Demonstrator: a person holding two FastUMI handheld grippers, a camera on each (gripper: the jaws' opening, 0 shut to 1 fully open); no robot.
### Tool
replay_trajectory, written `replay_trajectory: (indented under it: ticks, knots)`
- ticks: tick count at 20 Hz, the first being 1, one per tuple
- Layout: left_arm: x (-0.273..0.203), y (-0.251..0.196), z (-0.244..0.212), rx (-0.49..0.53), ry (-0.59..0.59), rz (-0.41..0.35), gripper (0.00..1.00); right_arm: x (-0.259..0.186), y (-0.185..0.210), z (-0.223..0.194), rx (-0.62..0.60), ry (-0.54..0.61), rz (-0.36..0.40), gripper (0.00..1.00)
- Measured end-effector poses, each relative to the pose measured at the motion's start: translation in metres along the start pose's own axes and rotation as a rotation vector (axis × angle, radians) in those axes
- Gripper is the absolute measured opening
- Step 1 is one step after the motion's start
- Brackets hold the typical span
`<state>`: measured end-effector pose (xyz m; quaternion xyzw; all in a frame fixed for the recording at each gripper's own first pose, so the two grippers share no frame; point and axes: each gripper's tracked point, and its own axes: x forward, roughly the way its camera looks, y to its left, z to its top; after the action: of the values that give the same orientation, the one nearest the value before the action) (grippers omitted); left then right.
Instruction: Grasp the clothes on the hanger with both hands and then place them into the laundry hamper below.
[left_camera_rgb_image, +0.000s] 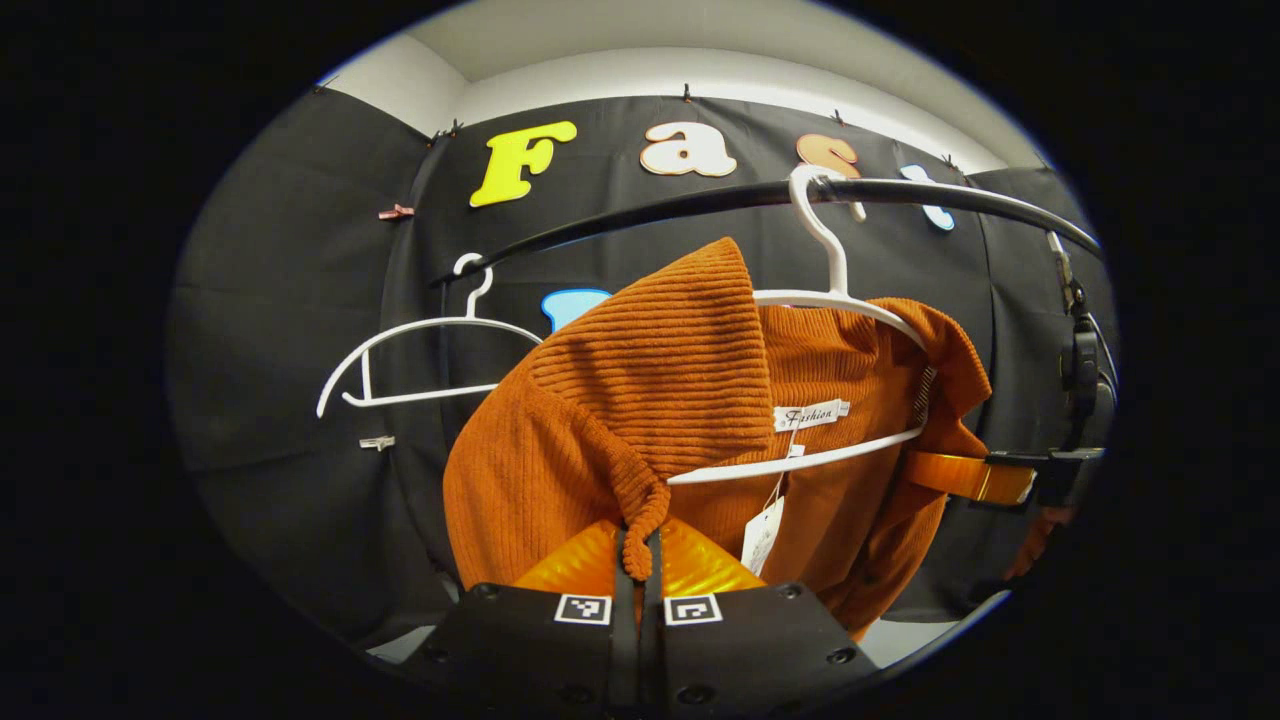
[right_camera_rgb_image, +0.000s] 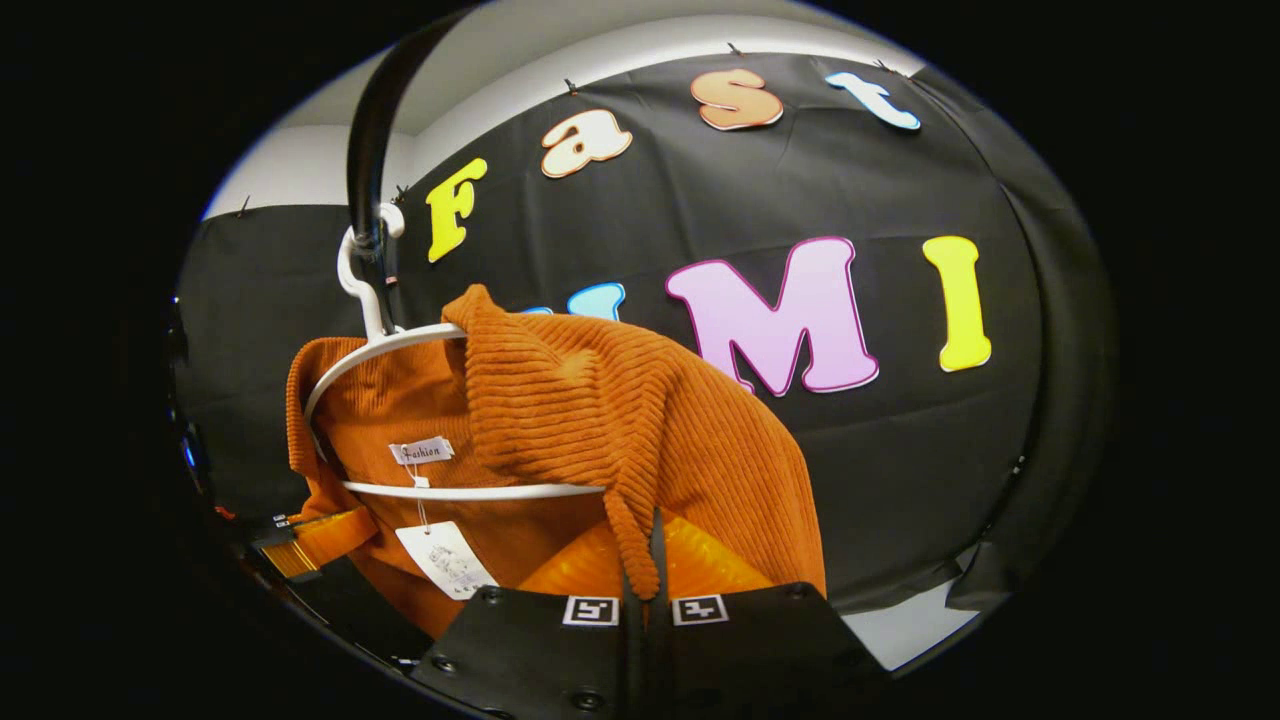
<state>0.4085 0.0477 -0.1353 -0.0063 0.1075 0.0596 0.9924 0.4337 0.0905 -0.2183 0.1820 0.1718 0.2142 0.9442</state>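
1. The orange sweater (left_camera_rgb_image: 640, 400) hangs half off its white hanger (left_camera_rgb_image: 840, 300) on the black rail (left_camera_rgb_image: 700, 205); my left tongs (left_camera_rgb_image: 638, 560) and right tongs (right_camera_rgb_image: 640, 560) each pinch a shoulder fold.
2. The far shoulder and the neck may snag on the hanger as I pull, which could drag the hanger off the rail.
3. An empty hanger (left_camera_rgb_image: 420, 350) hangs beside it; black cloth wall (right_camera_rgb_image: 850, 470) behind.

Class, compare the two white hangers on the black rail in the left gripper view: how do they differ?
The nearer hanger carries the orange sweater, while the farther hanger hangs bare. The nearer hanger looks larger and is partly covered by knit; the farther hanger shows its whole outline. Both are white and hooked on the black rail.
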Motion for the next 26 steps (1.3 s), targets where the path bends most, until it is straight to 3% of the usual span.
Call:
replay_trajectory:
  ticks: [4,7,10,14,17,18,21,25,26]
  knots:
    - [-0.003,0.005,0.009,-0.030,0.085,-0.056,0.05,-0.003,0.013,-0.008,0.049,0.196,0.157,0.05]
    - [-0.008,0.010,0.023,-0.092,0.111,-0.097,0.05,-0.008,0.005,-0.011,0.098,0.304,0.202,0.05]
    - [-0.011,0.027,0.048,-0.109,0.091,-0.099,0.05,-0.006,-0.024,0.024,0.066,0.254,0.147,0.05]
    - [-0.009,0.053,0.077,-0.079,0.033,-0.076,0.05,-0.003,-0.053,0.097,0.084,0.037,0.072,0.05]
    - [-0.004,0.066,0.082,-0.063,0.014,-0.045,0.05,0.001,-0.075,0.112,0.031,-0.051,-0.006,0.09]
    - [-0.002,0.069,0.082,-0.068,0.017,-0.044,0.05,0.005,-0.089,0.108,0.007,-0.051,-0.048,0.05]
    - [0.007,0.077,0.071,-0.078,0.041,-0.040,0.05,0.017,-0.111,0.077,0.035,0.002,-0.112,0.05]
    - [0.013,0.091,0.034,-0.055,0.113,-0.005,0.04,0.027,-0.109,0.018,0.127,0.092,-0.089,0.08]
    - [0.014,0.096,0.024,-0.052,0.134,0.009,0.04,0.022,-0.100,0.005,0.156,0.105,-0.061,0.05]
